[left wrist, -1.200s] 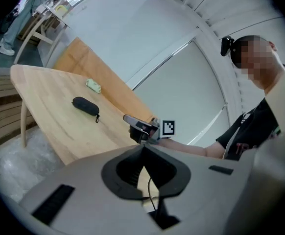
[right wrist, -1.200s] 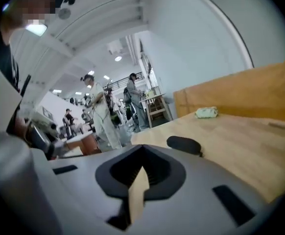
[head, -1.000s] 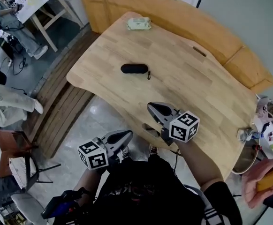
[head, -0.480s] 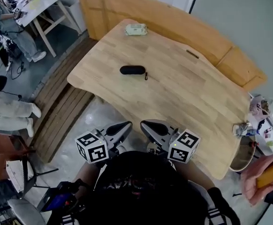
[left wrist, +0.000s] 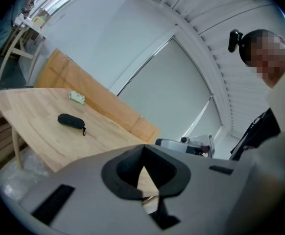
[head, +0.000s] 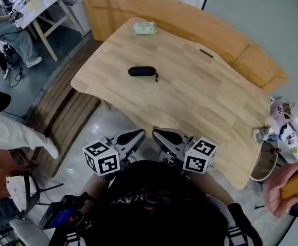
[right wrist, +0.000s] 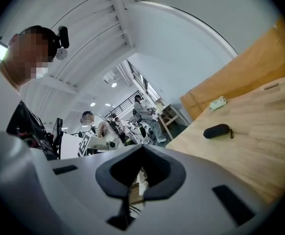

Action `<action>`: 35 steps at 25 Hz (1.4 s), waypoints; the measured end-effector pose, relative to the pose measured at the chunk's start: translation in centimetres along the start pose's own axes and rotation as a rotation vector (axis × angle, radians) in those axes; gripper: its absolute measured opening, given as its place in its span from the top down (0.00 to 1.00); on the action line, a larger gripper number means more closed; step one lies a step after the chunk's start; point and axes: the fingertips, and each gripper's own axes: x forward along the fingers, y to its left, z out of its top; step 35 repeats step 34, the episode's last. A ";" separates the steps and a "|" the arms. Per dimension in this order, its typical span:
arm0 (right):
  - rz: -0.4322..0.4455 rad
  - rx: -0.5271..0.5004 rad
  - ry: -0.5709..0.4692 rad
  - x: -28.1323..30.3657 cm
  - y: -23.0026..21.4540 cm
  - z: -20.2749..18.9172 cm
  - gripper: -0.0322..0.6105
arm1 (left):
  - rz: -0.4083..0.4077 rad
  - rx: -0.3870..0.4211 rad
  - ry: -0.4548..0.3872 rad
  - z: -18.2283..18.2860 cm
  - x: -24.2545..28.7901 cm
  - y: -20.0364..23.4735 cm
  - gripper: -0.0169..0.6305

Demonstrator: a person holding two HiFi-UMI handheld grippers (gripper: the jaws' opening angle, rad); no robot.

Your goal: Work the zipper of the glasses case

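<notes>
Both pairs of jaws are pressed together with nothing between them. In the left gripper view the left gripper (left wrist: 143, 152) shows its dark pads meeting at a point, and the right gripper view shows the same for the right gripper (right wrist: 141, 153). From the head view the left gripper (head: 137, 134) and the right gripper (head: 157, 134) hang side by side close to the person's body. Their tips are near each other but apart, just off the near edge of the wooden table (head: 200, 101) and over the floor.

The only container on the table is the glasses case (head: 142, 72). It lies flat towards the far left part of the top, well apart from both grippers. It looks closed, so what is inside cannot be told. It is a black, elongated, rounded case with a matte surface. A short dark pull (head: 156, 78) hangs from its right end onto the wood (the zipper line itself is too small to make out). The same case shows in the left gripper view (left wrist: 70, 121) and in the right gripper view (right wrist: 216, 130), lying alone on bare wood.

Further back, near the table's far edge, lies a pale greenish packet (head: 144, 28). A round bin-like thing (head: 265, 163) stands on the floor past the table's near right corner; its contents cannot be made out.
</notes>
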 end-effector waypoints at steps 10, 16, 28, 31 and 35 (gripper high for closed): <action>-0.007 -0.011 0.027 -0.5 0.6 -0.7 0.93 | -0.023 -0.024 -0.003 -0.9 0.1 -0.6 0.96; -0.018 -0.019 0.032 -1.1 1.0 -0.9 0.93 | -0.033 -0.040 -0.022 -1.1 -0.2 -1.1 0.96; -0.027 -0.013 0.017 -1.5 1.8 -1.4 0.93 | -0.036 -0.033 -0.012 -1.5 -0.9 -1.7 0.96; -0.028 -0.011 0.013 -1.4 1.9 -1.7 0.93 | -0.034 -0.035 -0.012 -1.7 -1.2 -1.6 0.96; -0.023 -0.013 0.011 -1.2 2.2 -1.9 0.93 | -0.032 -0.037 -0.013 -1.9 -1.4 -1.4 0.96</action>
